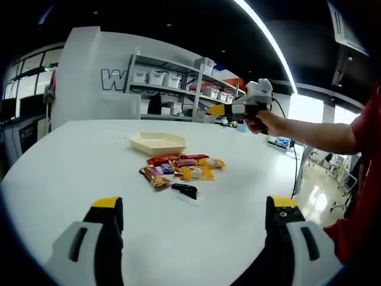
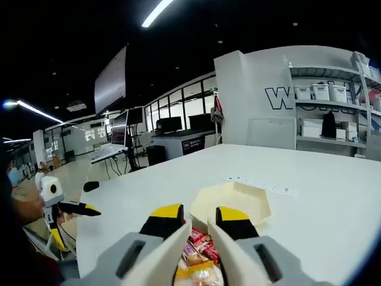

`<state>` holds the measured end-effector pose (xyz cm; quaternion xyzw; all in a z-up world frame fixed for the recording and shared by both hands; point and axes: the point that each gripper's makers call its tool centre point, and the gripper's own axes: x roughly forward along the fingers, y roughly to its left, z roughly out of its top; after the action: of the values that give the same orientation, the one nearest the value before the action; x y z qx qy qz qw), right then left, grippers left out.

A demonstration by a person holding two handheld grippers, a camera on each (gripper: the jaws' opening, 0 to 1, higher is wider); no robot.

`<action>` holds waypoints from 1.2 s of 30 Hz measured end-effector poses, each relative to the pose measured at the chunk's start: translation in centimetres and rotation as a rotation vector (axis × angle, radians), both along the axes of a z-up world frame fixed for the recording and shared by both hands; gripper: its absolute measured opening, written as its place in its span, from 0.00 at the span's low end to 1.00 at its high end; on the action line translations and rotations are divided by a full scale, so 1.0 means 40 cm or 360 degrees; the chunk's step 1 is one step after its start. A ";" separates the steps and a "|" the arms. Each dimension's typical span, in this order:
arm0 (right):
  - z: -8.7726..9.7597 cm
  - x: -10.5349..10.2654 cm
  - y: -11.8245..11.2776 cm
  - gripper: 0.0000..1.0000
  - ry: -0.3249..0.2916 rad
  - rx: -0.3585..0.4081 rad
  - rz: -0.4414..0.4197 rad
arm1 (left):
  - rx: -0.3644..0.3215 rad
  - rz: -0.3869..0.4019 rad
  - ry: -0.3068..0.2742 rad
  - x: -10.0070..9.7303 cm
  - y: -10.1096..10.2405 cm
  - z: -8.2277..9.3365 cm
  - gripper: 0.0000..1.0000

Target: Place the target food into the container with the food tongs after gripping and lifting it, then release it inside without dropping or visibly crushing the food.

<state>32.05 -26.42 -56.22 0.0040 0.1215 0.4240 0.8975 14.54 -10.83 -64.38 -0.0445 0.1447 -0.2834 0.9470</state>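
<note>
A pile of wrapped snack packets (image 1: 181,167) lies on the white table (image 1: 71,173), just in front of a cream hexagonal tray (image 1: 158,142). Black food tongs (image 1: 184,190) rest flat on the table on the near side of the pile. My left gripper (image 1: 193,208) hangs wide open over the table's near edge, short of the tongs, with nothing between its jaws. A hand holds my right gripper (image 1: 217,110) high above the far right of the table. From the right gripper view, my right gripper (image 2: 199,217) is drawn almost together on nothing, above the packets (image 2: 199,256) and tray (image 2: 235,202).
Shelves with white bins (image 1: 158,77) stand behind the table beside a white wall panel. Desks with monitors (image 2: 169,125) lie off the far side. My left gripper (image 2: 68,223) shows beyond the table edge, held by a hand. A red sleeve (image 1: 366,137) is at the right.
</note>
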 end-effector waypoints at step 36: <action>-0.226 -0.059 -0.018 0.21 0.0060 -0.0283 0.0081 | 0.0047 -0.0033 0.0033 -0.026 -0.013 -0.025 0.98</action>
<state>29.67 -27.14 -65.26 -0.0707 0.1756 0.4340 0.8808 13.49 -11.37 -65.39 -0.0321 0.1592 -0.2904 0.9430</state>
